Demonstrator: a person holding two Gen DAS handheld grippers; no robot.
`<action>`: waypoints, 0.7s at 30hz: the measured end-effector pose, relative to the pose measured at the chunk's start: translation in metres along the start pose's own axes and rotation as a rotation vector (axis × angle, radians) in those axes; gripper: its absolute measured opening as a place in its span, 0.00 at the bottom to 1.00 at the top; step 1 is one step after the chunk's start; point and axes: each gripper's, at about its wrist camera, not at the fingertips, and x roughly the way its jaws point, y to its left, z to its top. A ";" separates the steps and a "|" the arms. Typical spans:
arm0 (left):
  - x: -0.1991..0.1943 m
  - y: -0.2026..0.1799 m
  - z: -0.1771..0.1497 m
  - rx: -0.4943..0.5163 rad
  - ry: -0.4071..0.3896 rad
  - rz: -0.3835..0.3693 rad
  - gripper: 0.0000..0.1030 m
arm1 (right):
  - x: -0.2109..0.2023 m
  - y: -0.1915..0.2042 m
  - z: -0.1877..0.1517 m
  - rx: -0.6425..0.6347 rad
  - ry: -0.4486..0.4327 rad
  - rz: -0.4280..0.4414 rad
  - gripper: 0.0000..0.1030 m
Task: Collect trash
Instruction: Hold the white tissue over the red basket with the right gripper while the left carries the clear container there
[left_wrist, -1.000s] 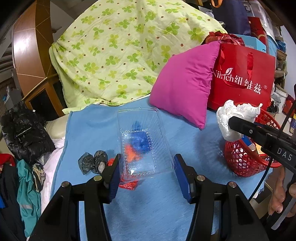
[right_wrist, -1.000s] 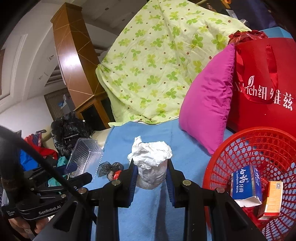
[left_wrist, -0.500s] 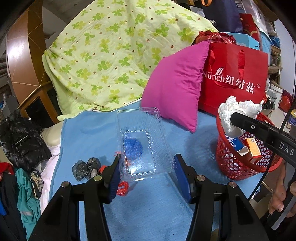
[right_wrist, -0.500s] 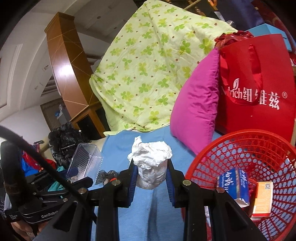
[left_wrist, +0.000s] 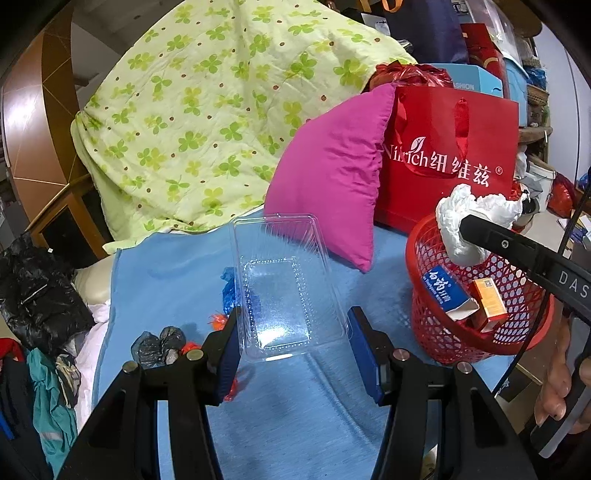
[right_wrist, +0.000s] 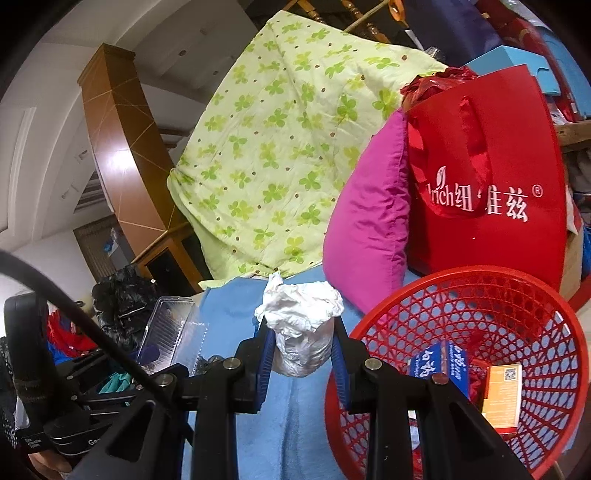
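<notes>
My left gripper is shut on a clear plastic tray, held above the blue sheet. The right gripper is shut on a crumpled white wad. In the left wrist view this wad hangs over the near rim of the red mesh basket. The basket holds a blue box and an orange box. Two small black bags, a red wrapper and a blue wrapper lie on the sheet left of the tray.
Behind the sheet lean a pink pillow, a red paper bag and a green clover quilt. A black bag and clothes pile up at the left. A hand grips the right tool at the far right.
Both grippers have shifted right with their loads. The basket has come further into both views, and the wad now sits over its rim. The blue and red wrappers are no longer under the tray.
</notes>
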 end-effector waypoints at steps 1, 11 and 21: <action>-0.001 -0.001 0.001 -0.001 -0.001 -0.005 0.56 | -0.001 -0.002 0.001 0.005 -0.002 0.000 0.30; -0.005 -0.010 0.008 0.006 -0.020 -0.029 0.56 | -0.005 -0.010 0.004 0.031 -0.016 -0.012 0.30; -0.011 -0.015 0.015 0.013 -0.039 -0.040 0.56 | -0.017 -0.018 0.006 0.056 -0.048 -0.029 0.30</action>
